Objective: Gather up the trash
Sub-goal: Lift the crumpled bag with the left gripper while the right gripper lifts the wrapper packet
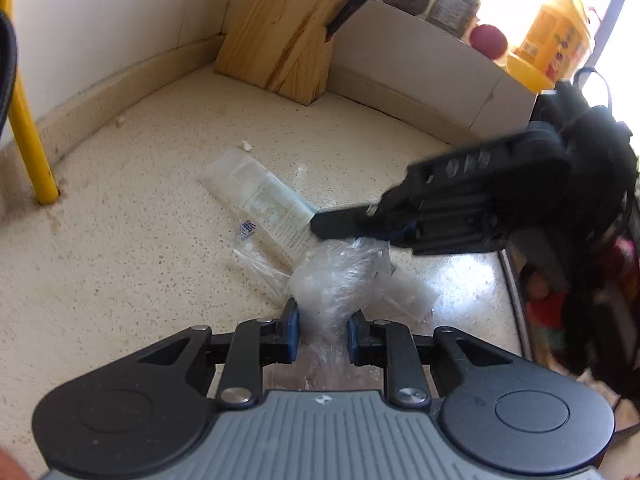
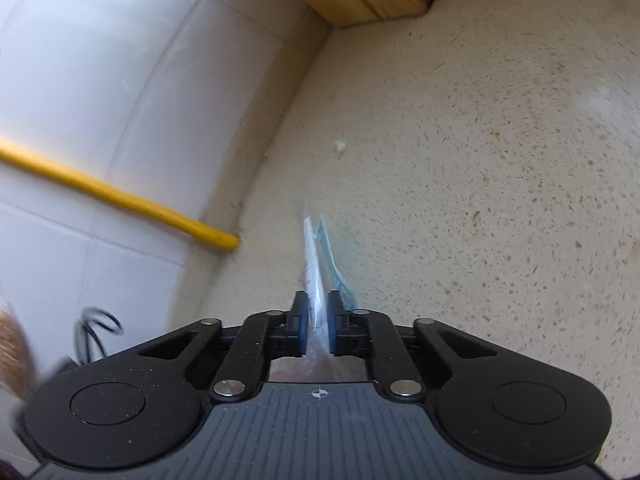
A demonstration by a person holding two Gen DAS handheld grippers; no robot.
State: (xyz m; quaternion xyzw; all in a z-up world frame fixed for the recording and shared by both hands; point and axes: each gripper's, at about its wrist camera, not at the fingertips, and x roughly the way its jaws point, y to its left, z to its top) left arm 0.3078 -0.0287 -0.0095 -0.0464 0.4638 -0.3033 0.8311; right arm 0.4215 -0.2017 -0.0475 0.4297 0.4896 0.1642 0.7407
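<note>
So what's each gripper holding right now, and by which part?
The left gripper pinches the crumpled clear plastic bag at its near, bunched end. The right gripper is shut on the flat printed wrapper by its near edge.

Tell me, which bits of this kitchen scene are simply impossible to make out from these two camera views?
- Wrapper print: too small and blurred, left wrist view.
- Jars on the ledge: washed out by window glare.
- Clutter at the right edge: hidden behind the right gripper.
- Wrapper's face in the right wrist view: seen edge-on only.
</note>
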